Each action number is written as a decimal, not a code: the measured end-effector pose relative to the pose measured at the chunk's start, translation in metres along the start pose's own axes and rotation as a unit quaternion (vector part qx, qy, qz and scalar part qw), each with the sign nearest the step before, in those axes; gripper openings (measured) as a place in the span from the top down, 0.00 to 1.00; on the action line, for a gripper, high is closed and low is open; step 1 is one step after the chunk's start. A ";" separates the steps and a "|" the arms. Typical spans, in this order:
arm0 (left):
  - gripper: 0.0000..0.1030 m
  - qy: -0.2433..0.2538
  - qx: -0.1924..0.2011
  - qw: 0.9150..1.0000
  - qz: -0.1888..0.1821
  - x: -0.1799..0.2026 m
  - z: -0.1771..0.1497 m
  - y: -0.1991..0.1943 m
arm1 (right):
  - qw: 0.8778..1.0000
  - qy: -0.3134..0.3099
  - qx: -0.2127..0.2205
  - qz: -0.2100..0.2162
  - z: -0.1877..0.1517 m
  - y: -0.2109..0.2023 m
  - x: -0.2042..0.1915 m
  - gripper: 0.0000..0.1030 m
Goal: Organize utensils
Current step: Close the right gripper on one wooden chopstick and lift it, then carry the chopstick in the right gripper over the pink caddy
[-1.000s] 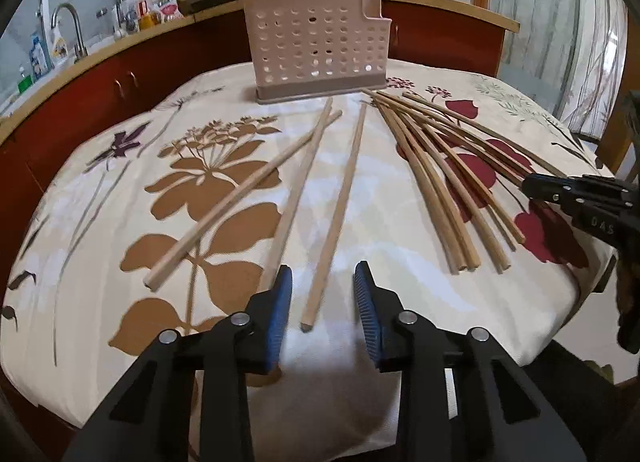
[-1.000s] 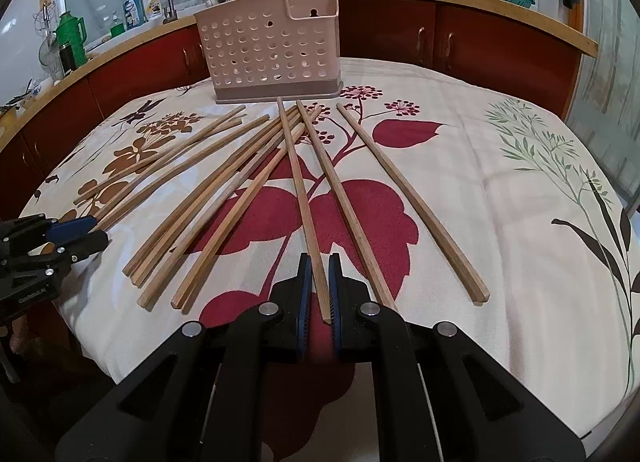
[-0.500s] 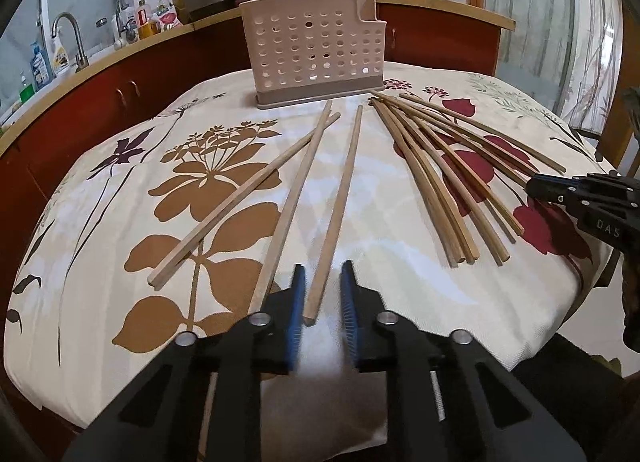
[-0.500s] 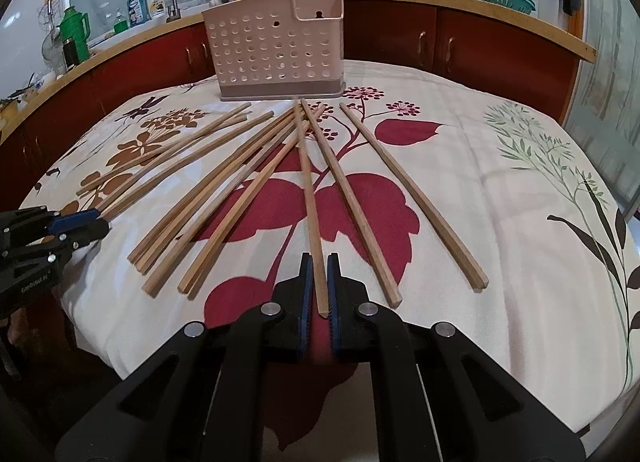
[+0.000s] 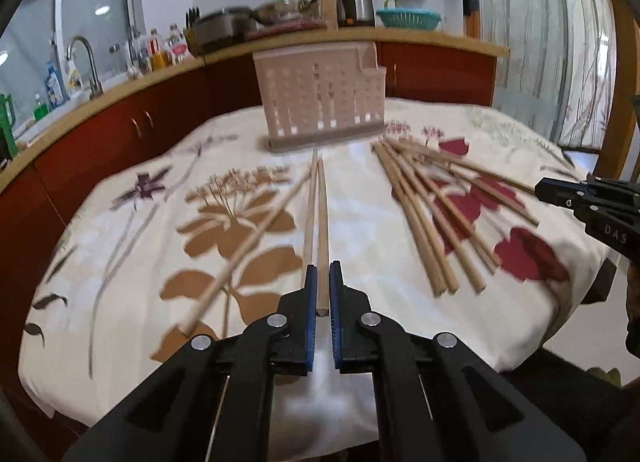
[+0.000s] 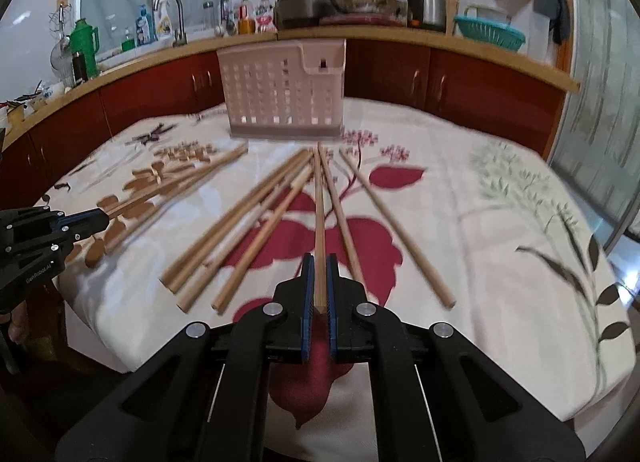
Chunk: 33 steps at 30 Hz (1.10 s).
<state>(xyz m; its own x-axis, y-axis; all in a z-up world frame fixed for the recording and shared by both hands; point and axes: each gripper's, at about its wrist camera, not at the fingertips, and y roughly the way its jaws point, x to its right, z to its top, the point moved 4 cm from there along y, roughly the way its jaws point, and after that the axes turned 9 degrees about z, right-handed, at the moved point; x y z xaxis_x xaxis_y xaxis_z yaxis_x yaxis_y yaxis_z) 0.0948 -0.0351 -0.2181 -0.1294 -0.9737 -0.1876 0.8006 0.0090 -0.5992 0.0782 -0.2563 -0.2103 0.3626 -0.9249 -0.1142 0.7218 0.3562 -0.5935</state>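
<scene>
Both jaws are closed tight, each on the near end of one chopstick. Left gripper (image 5: 321, 292) pinches a stick (image 5: 322, 230) pointing to 12 o'clock, at the pink holder (image 5: 320, 96). Right gripper (image 6: 317, 288) pinches its own stick (image 6: 319, 218), also aimed at 12. More sticks (image 6: 240, 230) lie on the flowery cloth (image 6: 500, 222).

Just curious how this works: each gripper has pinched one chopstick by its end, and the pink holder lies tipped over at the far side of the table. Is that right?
Not quite. The holder is not tipped over: the right wrist view shows it standing upright at the table's far side. The rest holds: the left gripper and right gripper each pinch one chopstick by its near end.
</scene>
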 end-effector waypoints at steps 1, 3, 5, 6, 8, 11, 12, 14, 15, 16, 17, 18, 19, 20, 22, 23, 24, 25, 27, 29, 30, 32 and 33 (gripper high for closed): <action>0.94 -0.002 0.007 1.000 0.001 -0.001 0.004 -0.004 | 1.000 -0.002 0.009 -0.001 0.004 -0.005 -0.002 0.94; 0.93 -0.006 0.026 1.000 0.004 -0.005 0.012 -0.014 | 1.000 -0.005 0.022 -0.002 0.012 -0.014 -0.003 0.94; 0.93 -0.006 0.045 0.999 0.012 -0.007 0.020 -0.023 | 0.999 -0.009 0.036 -0.003 0.019 -0.022 -0.005 0.94; 0.93 -0.009 0.055 0.998 0.015 -0.009 0.024 -0.028 | 0.999 -0.010 0.042 -0.003 0.022 -0.026 -0.006 0.94; 0.93 -0.015 0.065 0.998 0.017 -0.013 0.030 -0.034 | 0.998 -0.013 0.055 -0.005 0.029 -0.033 -0.008 0.94; 0.93 -0.021 0.080 0.996 0.021 -0.018 0.038 -0.042 | 0.997 -0.017 0.071 -0.006 0.038 -0.042 -0.010 0.94; 0.94 -0.023 0.085 0.996 0.022 -0.020 0.041 -0.045 | 0.997 -0.017 0.075 -0.007 0.040 -0.044 -0.011 0.94; 0.94 -0.027 0.089 0.995 0.022 -0.022 0.044 -0.050 | 0.996 -0.019 0.084 -0.008 0.045 -0.050 -0.011 0.94; 0.93 -0.028 0.091 0.995 0.023 -0.024 0.047 -0.052 | 0.996 -0.020 0.087 -0.008 0.047 -0.052 -0.012 0.94; 0.94 -0.029 0.093 0.995 0.022 -0.025 0.049 -0.054 | 0.996 -0.020 0.090 -0.008 0.048 -0.054 -0.013 0.94; 0.94 -0.031 0.095 0.995 0.022 -0.025 0.051 -0.055 | 0.995 -0.021 0.094 -0.007 0.051 -0.056 -0.013 0.94; 0.94 -0.031 0.097 0.995 0.022 -0.026 0.053 -0.056 | 0.995 -0.022 0.098 -0.007 0.053 -0.058 -0.014 0.94; 0.93 -0.032 0.100 0.994 0.021 -0.027 0.055 -0.058 | 0.995 -0.023 0.102 -0.007 0.055 -0.060 -0.015 0.94; 0.93 -0.033 0.102 0.994 0.021 -0.028 0.058 -0.059 | 0.994 -0.024 0.107 -0.007 0.058 -0.062 -0.015 0.94; 0.94 -0.034 0.105 0.994 0.020 -0.029 0.062 -0.062 | 0.993 -0.025 0.113 -0.006 0.062 -0.064 -0.017 0.94; 0.93 -0.035 0.107 0.993 0.020 -0.030 0.064 -0.063 | 0.993 -0.025 0.118 -0.004 0.066 -0.065 -0.017 0.94; 0.93 -0.036 0.108 0.993 0.018 -0.030 0.067 -0.063 | 0.992 -0.025 0.120 -0.003 0.068 -0.066 -0.017 0.94; 0.93 -0.037 0.108 0.993 0.015 -0.031 0.071 -0.062 | 0.992 -0.025 0.124 -0.002 0.072 -0.066 -0.017 0.94; 0.93 -0.038 0.108 0.993 0.014 -0.032 0.077 -0.061 | 0.991 -0.026 0.130 -0.001 0.078 -0.065 -0.016 0.94; 0.93 -0.039 0.107 0.993 0.013 -0.033 0.082 -0.059 | 0.991 -0.026 0.134 0.001 0.086 -0.063 -0.014 0.94; 0.93 -0.040 0.105 0.994 0.011 -0.034 0.086 -0.057 | 0.990 -0.027 0.136 0.000 0.090 -0.061 -0.014 0.94; 0.93 -0.038 0.101 0.994 0.007 -0.034 0.092 -0.055 | 0.990 -0.029 0.140 0.001 0.097 -0.059 -0.013 0.94; 0.93 -0.038 0.099 0.994 0.005 -0.035 0.097 -0.053 | 0.990 -0.028 0.141 0.002 0.101 -0.057 -0.012 0.94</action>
<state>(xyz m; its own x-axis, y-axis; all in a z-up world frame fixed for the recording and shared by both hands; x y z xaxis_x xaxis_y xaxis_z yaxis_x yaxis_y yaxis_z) 0.1136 -0.0235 -0.1048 -0.0826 -0.9883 -0.1279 0.9021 -0.0196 -0.4311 0.0921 -0.2523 -0.0945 0.3931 -0.9171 -0.0667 0.8533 0.3908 -0.3453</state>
